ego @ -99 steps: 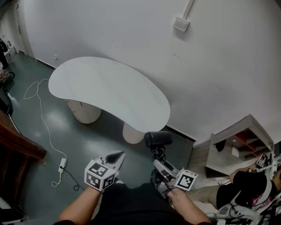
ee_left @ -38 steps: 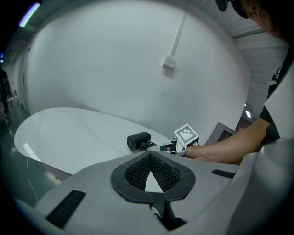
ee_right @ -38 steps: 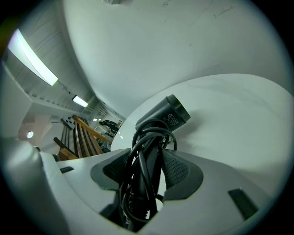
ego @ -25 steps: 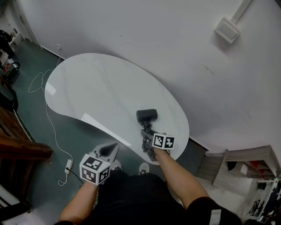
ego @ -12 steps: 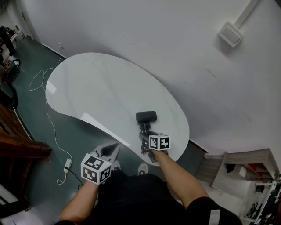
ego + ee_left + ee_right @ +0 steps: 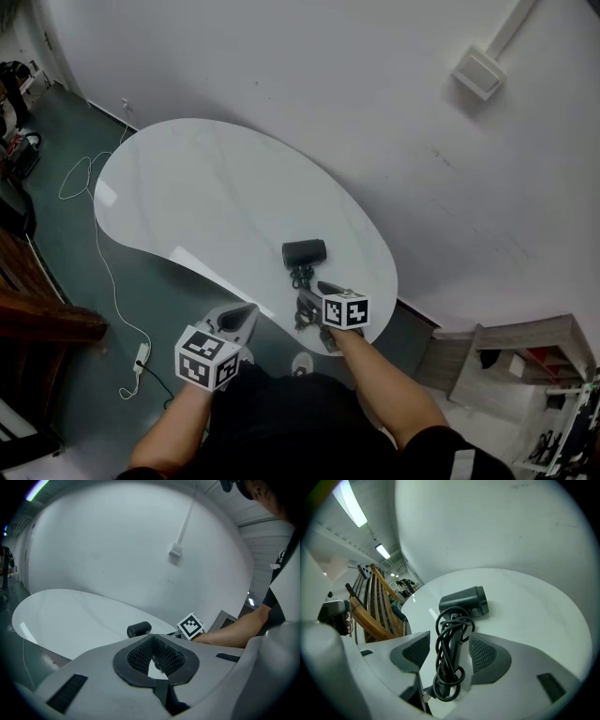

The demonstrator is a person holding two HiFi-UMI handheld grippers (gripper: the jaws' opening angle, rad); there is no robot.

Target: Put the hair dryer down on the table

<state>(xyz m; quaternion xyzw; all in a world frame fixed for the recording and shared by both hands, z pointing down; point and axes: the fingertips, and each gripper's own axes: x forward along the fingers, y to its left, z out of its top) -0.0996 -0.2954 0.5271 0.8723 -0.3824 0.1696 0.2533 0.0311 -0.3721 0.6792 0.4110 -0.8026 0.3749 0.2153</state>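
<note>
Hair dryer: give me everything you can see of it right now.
The hair dryer is dark grey, apparently matte plastic, with a short round barrel and a straight handle. A black cord is looped around the handle. It lies on the white table, near the edge closest to the person. The handle sits between the pads of the right tongs, which are opening, with a gap visible on one side.

Hair dryer [image 6: 305,253] black, wrapped cord [image 6: 439,643] black too. Table [image 6: 206,187] plain glossy white, far wall [image 6: 281,75] white. Floor [image 6: 66,272] dark green, white cable [image 6: 97,248] at left.
</note>
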